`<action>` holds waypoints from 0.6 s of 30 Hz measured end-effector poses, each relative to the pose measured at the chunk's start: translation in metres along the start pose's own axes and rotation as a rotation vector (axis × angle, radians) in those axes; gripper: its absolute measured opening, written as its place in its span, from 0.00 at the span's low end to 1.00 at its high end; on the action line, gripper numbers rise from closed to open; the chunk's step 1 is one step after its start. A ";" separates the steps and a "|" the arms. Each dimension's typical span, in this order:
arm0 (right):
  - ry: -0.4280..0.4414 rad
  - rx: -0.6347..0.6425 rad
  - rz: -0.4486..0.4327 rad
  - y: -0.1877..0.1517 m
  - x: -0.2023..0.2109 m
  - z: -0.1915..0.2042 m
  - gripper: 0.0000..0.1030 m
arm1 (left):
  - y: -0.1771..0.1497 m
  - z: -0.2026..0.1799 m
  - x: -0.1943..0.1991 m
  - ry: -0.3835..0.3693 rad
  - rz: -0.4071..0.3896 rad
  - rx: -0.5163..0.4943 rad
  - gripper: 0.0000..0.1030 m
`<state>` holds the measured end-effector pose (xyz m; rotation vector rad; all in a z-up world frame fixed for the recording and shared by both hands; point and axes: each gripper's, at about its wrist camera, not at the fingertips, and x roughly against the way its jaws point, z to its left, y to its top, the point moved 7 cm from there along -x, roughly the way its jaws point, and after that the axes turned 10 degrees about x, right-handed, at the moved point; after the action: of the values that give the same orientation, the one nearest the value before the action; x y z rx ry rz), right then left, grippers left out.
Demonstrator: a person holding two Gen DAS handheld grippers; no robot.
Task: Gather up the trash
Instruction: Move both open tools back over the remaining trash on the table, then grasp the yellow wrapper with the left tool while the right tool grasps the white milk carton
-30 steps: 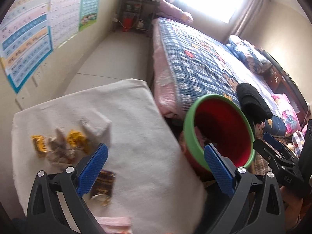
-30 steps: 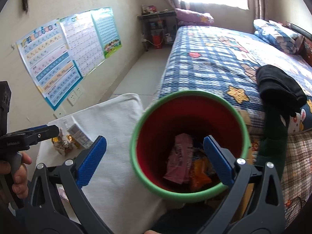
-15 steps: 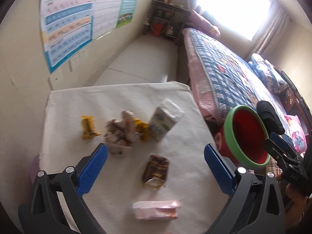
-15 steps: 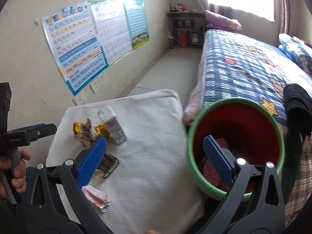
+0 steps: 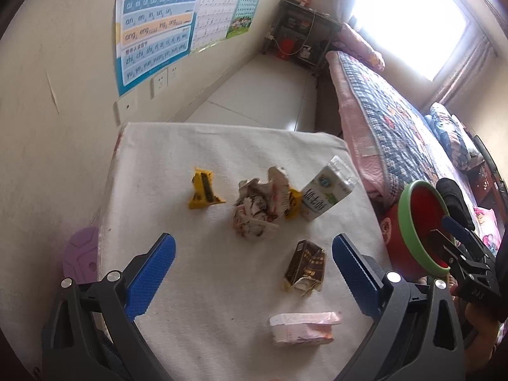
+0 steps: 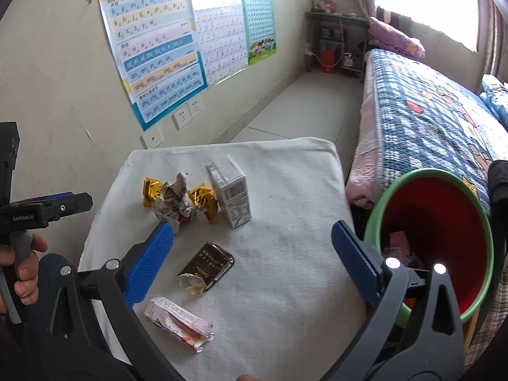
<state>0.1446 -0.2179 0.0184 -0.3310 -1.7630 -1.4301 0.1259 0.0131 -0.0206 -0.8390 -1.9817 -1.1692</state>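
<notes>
Both views have swung off the red bin (image 6: 438,238) and back over the white cloth (image 5: 222,285). Left gripper (image 5: 254,265) and right gripper (image 6: 252,254) hover above it, blue fingers spread wide, empty. Beside the bin, on the cloth, lie a crumpled paper (image 5: 258,209), brown wrapper (image 5: 306,266), pink wrapper (image 5: 303,328), yellow wrapper (image 5: 203,190) and small carton (image 5: 325,192). Only the right view shows pink trash (image 6: 398,244) inside the bin.

Bare cloth (image 5: 228,333) before wrappers (image 5: 254,209)
</notes>
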 end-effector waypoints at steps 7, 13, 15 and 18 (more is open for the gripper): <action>0.017 0.020 0.035 -0.001 -0.024 0.011 0.95 | -0.008 0.007 -0.020 0.001 0.040 -0.008 0.92; 0.028 0.025 0.059 0.002 -0.051 0.014 0.95 | -0.006 0.009 -0.047 0.001 0.075 -0.010 0.92; 0.031 0.030 0.070 0.002 -0.063 0.016 0.95 | -0.005 0.010 -0.058 0.002 0.084 -0.012 0.92; 0.039 0.036 0.085 0.001 -0.078 0.018 0.95 | -0.002 0.011 -0.072 0.006 0.099 -0.004 0.92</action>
<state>0.1866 -0.1796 -0.0381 -0.3528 -1.7212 -1.3340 0.1624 0.0085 -0.0837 -0.9233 -1.9115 -1.1175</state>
